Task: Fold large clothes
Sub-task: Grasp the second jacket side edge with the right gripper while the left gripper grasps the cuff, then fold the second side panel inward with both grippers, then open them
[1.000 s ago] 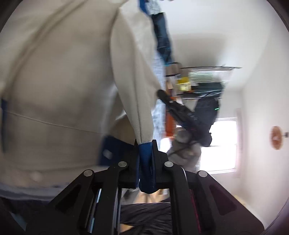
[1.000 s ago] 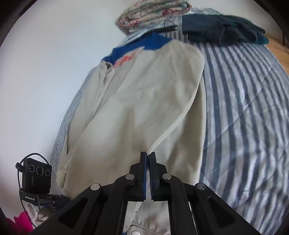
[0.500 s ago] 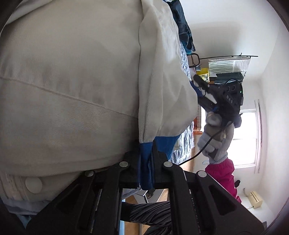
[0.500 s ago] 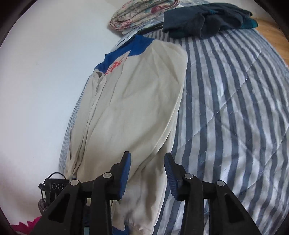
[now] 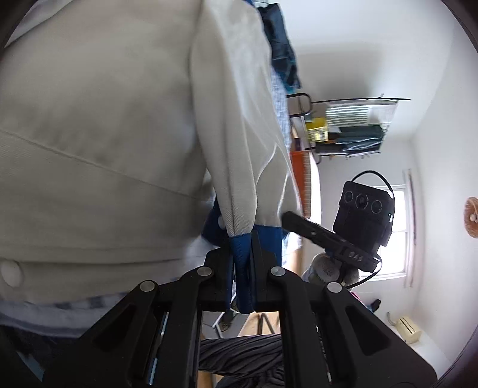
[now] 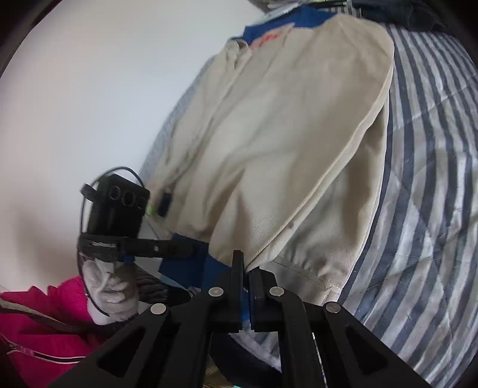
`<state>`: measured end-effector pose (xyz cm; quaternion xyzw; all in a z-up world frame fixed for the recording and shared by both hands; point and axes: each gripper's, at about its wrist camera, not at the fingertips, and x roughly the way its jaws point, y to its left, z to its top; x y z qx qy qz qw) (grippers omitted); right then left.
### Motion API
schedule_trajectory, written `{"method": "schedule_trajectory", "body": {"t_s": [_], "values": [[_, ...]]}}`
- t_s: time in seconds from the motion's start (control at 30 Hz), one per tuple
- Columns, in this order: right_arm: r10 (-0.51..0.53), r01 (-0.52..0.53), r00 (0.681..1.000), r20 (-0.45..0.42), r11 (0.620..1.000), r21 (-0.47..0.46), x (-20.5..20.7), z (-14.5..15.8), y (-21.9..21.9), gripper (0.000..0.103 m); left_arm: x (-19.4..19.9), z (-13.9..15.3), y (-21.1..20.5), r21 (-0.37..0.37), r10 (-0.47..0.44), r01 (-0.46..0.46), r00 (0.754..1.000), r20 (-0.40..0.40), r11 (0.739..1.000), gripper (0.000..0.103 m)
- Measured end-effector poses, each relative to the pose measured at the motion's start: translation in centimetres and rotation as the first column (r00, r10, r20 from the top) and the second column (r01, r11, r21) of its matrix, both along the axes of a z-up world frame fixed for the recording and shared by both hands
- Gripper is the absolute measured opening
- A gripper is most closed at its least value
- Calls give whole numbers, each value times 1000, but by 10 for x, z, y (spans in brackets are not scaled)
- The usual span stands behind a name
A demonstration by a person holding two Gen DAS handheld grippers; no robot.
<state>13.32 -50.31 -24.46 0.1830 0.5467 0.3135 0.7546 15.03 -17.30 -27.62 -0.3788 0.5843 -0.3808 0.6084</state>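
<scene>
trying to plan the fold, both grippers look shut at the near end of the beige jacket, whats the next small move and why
Probably lift both grippers together and carry the near hem toward the blue collar. The left gripper is shut on the blue cuff, the right gripper is shut at the hem of the beige jacket, and the jacket lies lengthwise on the striped bedspread.

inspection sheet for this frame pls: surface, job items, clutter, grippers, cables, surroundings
Surface: bed with striped cover.
Job's things: beige jacket with blue collar and cuffs, lying on the cover.
Clutter: dark clothes at the far end of the bed.
Grippers: left gripper shut on the blue cuff; right gripper shut at the jacket's hem, grip on cloth unclear.
Cables: black cable looped over the right gripper's camera box.
Surroundings: white walls, window, wire rack with stacked items.
</scene>
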Motion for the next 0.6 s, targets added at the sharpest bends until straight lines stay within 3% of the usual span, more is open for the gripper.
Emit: {"method": "schedule_trajectory", "body": {"t_s": [0.07,0.13,0.2,0.3,0.4,0.47,0.6], "values": [[-44,43,999,15,997,57,-9,20,-18,1,-1,5,-9,19,-21,20,999,34,1000,6],[-96,97,995,-14,993,71,-12,22,-35,1,0,-4,-20,83,-57,53,997,48,995,6],[-131,132,989,-69,991,5,-13,1,-38,1,0,-16,-30,176,-90,78,994,57,981,6],[-146,131,980,-138,985,-113,-15,-32,-26,7,-2,-15,-29,195,-93,81,994,57,978,6],[-140,129,987,-84,983,-130,-23,-29,-23,28,-6,5,-21,243,-120,96,989,84,965,8],[-175,170,984,-19,974,-152,-22,-21,-28,54,-10,22,-14,264,-126,89,984,127,960,8],[-224,219,974,-22,965,-144,-12,-26,-37,55,-13,60,-13,311,-145,58,954,264,949,8]]}}
